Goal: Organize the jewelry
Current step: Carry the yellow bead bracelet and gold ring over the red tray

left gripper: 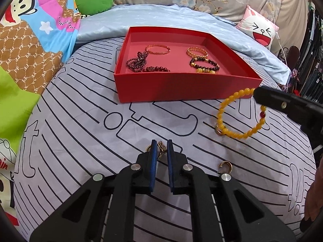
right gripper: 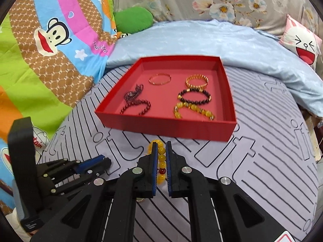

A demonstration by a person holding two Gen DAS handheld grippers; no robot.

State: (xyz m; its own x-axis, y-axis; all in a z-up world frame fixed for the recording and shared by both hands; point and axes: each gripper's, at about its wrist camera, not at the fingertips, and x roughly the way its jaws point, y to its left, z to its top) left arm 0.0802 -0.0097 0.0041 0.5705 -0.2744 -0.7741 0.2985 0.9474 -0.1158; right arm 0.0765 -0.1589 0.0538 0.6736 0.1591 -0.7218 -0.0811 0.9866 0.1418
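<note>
Nearest, on the striped bed sheet (left gripper: pixel 80 133) well in front of the red tray (left gripper: pixel 187 92), the left tongs (left gripper: pixel 160 147) are pinched together on a small gold ornament (left gripper: pixel 161 148), probably a ring or earring; the blue pads cover most of it, so its type is hard to call, and whether it has left the sheet cannot be told. Another small gold piece (left gripper: pixel 224 165) lies loose on the sheet, nearer than the tray and to the right of the left tongs, untouched. Slightly closer to the tray, off its front right corner, the right tongs (right gripper: pixel 161 151) are clamped on the yellow bead bracelet (left gripper: pixel 240 115), which hangs clear of the sheet with one red bead showing. In the right wrist view the bracelet runs down between the pads and its lower part is hidden behind them. Inside the tray, already sorted: dark red bead strands (left gripper: pixel 139 62) on the left, a thin gold bangle (left gripper: pixel 158 49) behind them, a gold link bracelet (left gripper: pixel 197 52) at back right, a dark bead bracelet (left gripper: pixel 203 63) in front of it, and a yellow-gold beaded one (right gripper: pixel 191 110) nearest the front wall. The front wall cuts off part of that last one in the left wrist view. Judging by this, most pieces are in; the yellow bracelet, the clamped ornament and the loose gold piece remain. Behind the tray sit a blue quilt (left gripper: pixel 161 18) and pillows.
</note>
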